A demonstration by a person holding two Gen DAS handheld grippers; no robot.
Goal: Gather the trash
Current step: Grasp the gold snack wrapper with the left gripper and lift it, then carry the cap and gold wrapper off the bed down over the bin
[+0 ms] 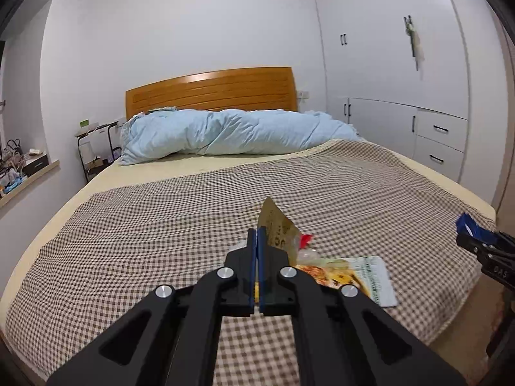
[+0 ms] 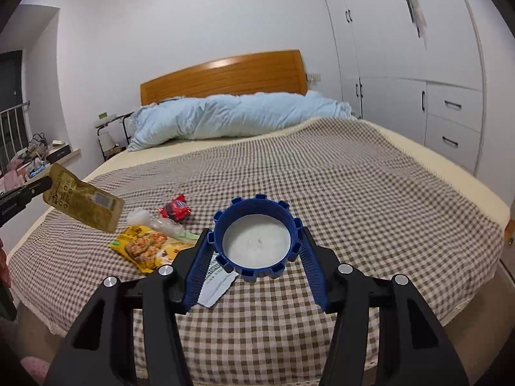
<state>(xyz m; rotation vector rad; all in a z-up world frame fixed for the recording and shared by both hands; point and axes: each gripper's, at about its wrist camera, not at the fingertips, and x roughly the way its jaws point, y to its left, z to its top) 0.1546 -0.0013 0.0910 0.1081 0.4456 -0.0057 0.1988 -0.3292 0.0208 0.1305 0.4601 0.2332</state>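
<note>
Trash is spread on the near part of a bed [image 2: 354,177] with a brown checked sheet [image 1: 145,225]. A gold packet [image 2: 82,201] is pinched by one edge in the left gripper [image 1: 257,234], whose two fingers are pressed tight together on it. The packet is held up in the air, above the sheet, and it is tilted. A blue cup [image 2: 256,238] with bumps around its rim is held between the fingers of the right gripper [image 2: 254,241]. The fingers are spread about halfway and they press on both sides of the cup. A white bottom is seen inside the cup. More trash is left lying on the sheet. A yellow packet [image 2: 148,251] with food pictured on it is seen just left of the cup. A small red wrapper [image 2: 175,209] is seen a little farther back. A clear wrapper [image 2: 154,222] is laid between the red one and the yellow one. A strip of white paper [image 2: 215,284] is seen under the left finger of the right gripper. A blue blanket [image 1: 225,132] is bunched up at the far end, by a wooden headboard [image 1: 212,88]. White cupboards [image 1: 402,80] are seen along the right wall.
</note>
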